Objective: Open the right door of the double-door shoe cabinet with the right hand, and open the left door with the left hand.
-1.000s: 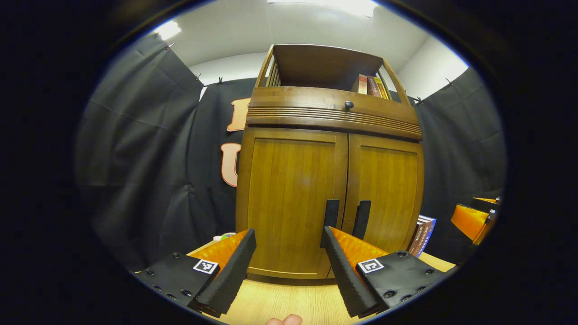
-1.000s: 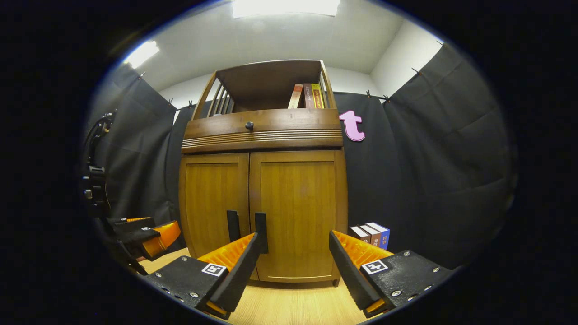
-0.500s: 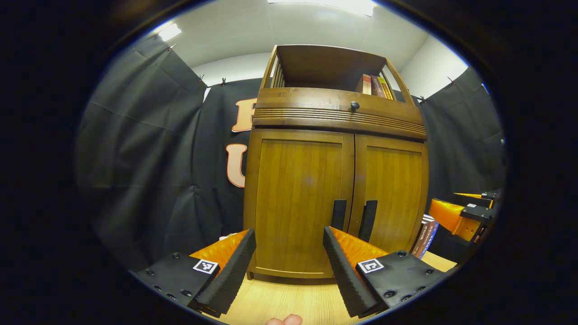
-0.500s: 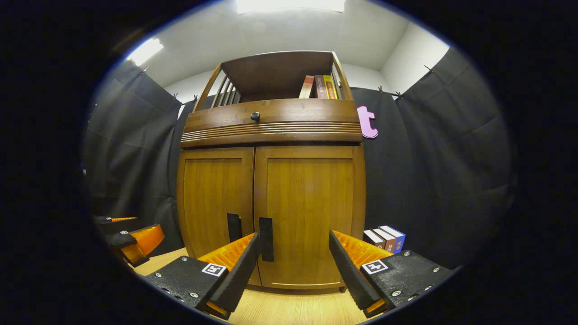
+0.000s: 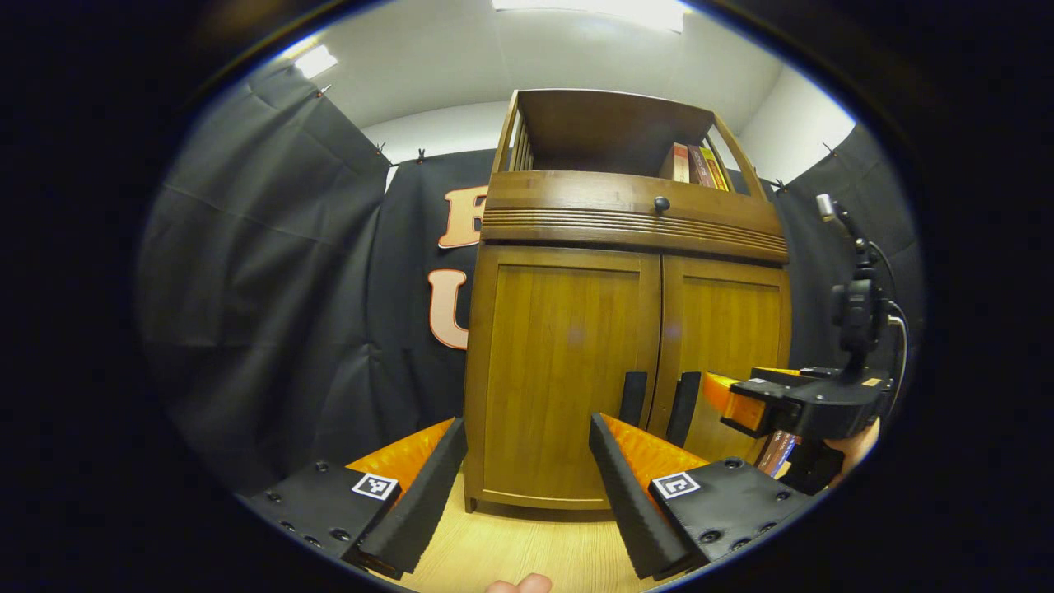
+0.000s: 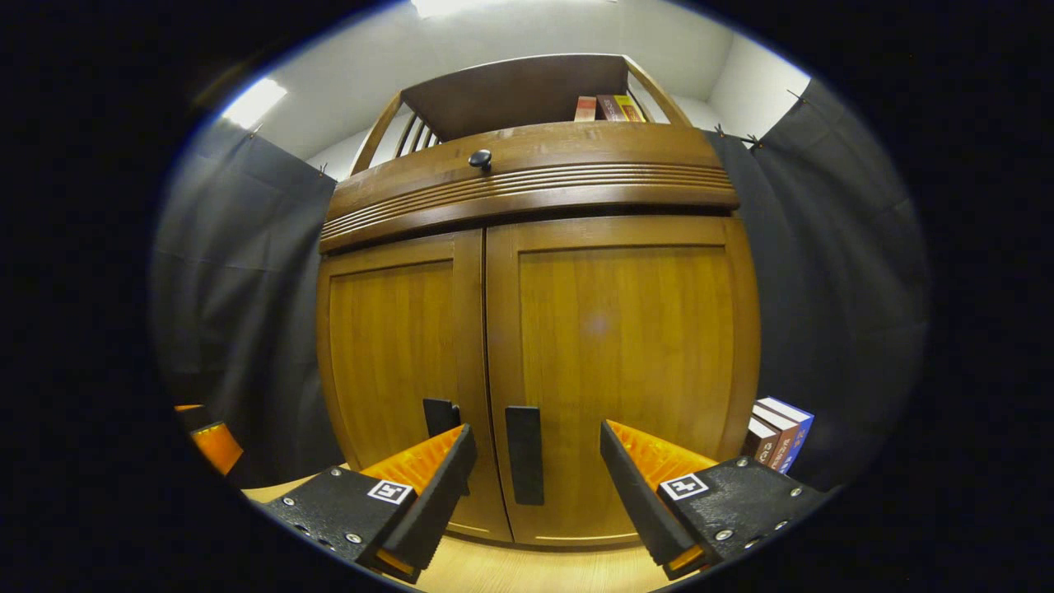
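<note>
Wooden and brown, the shoe cabinet (image 6: 535, 346) stood on the pale bench (image 6: 527, 572) with both doors shut; the right door (image 6: 626, 362) and the left door (image 6: 395, 362) met in the middle, so their two dark handles sat side by side, easy for two hands to reach. The right tongs (image 6: 535, 486) were spread wide with nothing between them; they were lined up so the right handle (image 6: 524, 455) stood in the gap, ready, I think, for a squeeze and a pull. The left tongs (image 5: 527, 478) were also spread wide and held nothing; they hung back a little and pointed at the left door, with the left handle (image 5: 632, 399) just above one finger, likely waiting for their turn. In the left gripper view the right tongs (image 5: 729, 395) reached close to the right handle. Some books (image 6: 778, 432) stood beside the cabinet, out of the way of the doors.
</note>
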Available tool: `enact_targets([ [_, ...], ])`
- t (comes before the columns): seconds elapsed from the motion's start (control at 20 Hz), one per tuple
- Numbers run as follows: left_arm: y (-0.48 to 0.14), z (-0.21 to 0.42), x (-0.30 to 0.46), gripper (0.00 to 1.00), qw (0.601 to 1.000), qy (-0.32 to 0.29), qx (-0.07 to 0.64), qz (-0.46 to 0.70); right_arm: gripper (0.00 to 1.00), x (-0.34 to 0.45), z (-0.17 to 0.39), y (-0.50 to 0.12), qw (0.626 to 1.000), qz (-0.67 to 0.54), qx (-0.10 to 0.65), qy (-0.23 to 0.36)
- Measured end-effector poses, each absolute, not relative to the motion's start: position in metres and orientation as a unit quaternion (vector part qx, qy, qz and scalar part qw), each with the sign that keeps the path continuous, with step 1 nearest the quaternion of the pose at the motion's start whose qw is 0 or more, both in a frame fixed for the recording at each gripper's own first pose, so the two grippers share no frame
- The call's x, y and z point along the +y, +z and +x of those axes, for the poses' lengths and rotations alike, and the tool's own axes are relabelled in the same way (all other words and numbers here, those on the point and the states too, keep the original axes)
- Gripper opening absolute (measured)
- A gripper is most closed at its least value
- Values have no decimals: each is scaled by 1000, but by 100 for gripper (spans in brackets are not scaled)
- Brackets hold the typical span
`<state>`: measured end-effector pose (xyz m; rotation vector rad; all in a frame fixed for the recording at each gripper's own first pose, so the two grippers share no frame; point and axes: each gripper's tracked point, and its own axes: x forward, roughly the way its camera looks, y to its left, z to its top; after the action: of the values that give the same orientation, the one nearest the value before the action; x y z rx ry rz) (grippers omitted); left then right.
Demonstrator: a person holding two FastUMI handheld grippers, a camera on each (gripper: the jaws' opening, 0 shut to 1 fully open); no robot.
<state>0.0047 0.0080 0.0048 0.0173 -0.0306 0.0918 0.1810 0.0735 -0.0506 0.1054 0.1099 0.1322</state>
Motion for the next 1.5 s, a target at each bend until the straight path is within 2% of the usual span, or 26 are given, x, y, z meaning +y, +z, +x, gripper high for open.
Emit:
enact_targets([
  [0.4,6,5,10,99,998,54,-25,7,94,82,227,-108,991,46,120,42],
  [0.7,6,7,13,99,997,66,-28,10,94,85,240,-118,992,46,116,30],
  [0.8,7,8,13,99,997,71,-30,8,100,85,243,-120,993,41,109,29],
  [0.85,5,8,14,99,997,73,-29,7,93,84,243,-118,994,33,103,27],
  [0.9,6,8,14,99,997,73,-29,7,99,84,242,-119,994,26,101,28],
  [0.95,6,8,14,99,997,73,-29,8,89,85,242,-119,995,23,97,29],
  [1.0,6,8,14,99,997,73,-31,10,98,85,242,-120,994,22,99,31],
  [1.1,7,9,14,99,997,71,-32,13,94,87,242,-121,994,30,100,35],
  [1.15,7,9,13,99,997,70,-33,12,78,88,242,-123,994,38,101,35],
  [1.25,7,7,12,99,997,66,-32,12,70,89,239,-125,993,47,102,38],
  [1.3,7,7,12,96,997,64,-32,12,77,93,239,-126,993,51,103,42],
  [1.35,6,9,9,94,997,63,-31,12,67,97,240,-128,992,56,104,49],
  [1.5,6,9,8,96,998,62,-29,12,36,104,239,-127,992,56,98,63],
])
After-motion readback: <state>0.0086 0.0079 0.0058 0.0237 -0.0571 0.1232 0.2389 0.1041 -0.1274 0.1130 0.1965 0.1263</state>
